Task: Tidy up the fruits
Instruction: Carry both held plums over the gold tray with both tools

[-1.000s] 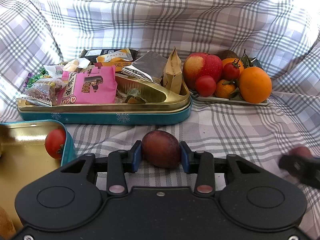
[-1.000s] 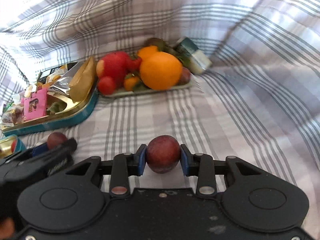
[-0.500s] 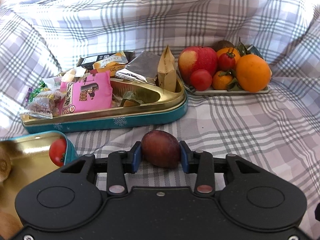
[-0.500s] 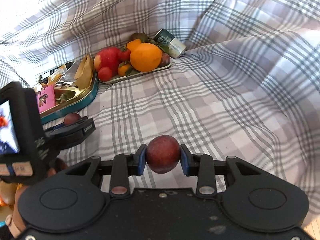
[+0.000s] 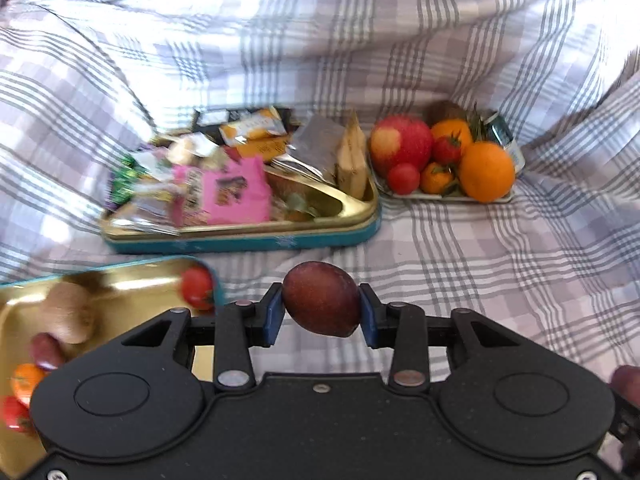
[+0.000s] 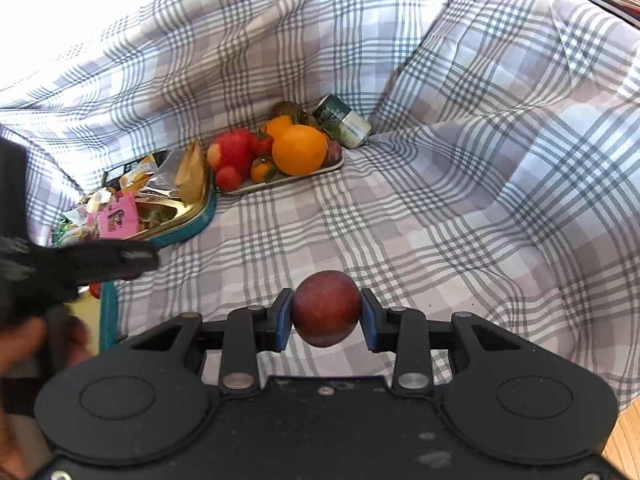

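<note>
Your left gripper (image 5: 322,314) is closed on a dark plum (image 5: 321,305), with both blue pads pressed against its sides and the fruit lifted clear of the checked cloth (image 5: 460,264). Your right gripper (image 6: 325,316) is closed on a second, rounder red plum (image 6: 325,307), also held off the cloth between its blue pads. In the left wrist view, an open gold tray with a teal rim (image 5: 120,292) lies just left of the left gripper; it contains a cherry tomato (image 5: 197,287) against its far right corner, a pale brown fruit (image 5: 68,318), a dark plum-like fruit, a small orange fruit and another red one at the left edge, all blurred. Beyond it sits a larger teal tin (image 5: 248,242) filled with snack packets, including a pink packet (image 5: 236,194). To the right of that tin, touching or nearly touching it, a white plate (image 5: 452,198) carries an apple (image 5: 400,144), a large orange (image 5: 486,172), small tomatoes and small oranges. A green can (image 6: 345,122) lies on its side just behind the plate. In the right wrist view, the left gripper appears as a blurred dark shape at the left edge.
</note>
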`<state>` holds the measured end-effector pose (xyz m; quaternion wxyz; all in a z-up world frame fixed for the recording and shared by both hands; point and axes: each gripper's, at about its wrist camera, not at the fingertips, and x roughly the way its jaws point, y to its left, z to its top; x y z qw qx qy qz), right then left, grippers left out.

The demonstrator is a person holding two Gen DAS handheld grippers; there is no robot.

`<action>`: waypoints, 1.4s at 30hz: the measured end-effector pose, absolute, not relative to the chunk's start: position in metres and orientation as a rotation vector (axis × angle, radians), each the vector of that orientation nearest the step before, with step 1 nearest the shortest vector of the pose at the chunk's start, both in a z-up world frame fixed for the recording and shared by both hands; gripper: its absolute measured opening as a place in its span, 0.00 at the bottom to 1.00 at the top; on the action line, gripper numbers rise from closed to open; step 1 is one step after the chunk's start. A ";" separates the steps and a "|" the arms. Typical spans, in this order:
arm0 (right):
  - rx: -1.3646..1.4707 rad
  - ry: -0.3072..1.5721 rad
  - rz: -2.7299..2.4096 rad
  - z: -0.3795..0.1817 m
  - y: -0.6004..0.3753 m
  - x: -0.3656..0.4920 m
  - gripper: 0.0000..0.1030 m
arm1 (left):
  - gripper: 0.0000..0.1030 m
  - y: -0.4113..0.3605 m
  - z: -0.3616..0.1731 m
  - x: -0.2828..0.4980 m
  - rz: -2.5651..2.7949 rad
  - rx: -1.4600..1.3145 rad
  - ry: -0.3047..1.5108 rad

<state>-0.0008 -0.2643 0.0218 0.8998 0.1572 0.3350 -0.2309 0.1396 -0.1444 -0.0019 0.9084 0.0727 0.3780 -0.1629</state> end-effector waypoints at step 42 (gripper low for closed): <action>0.151 0.840 0.032 0.038 -0.088 0.145 0.36 | 0.46 0.099 0.005 0.202 0.070 0.115 0.996</action>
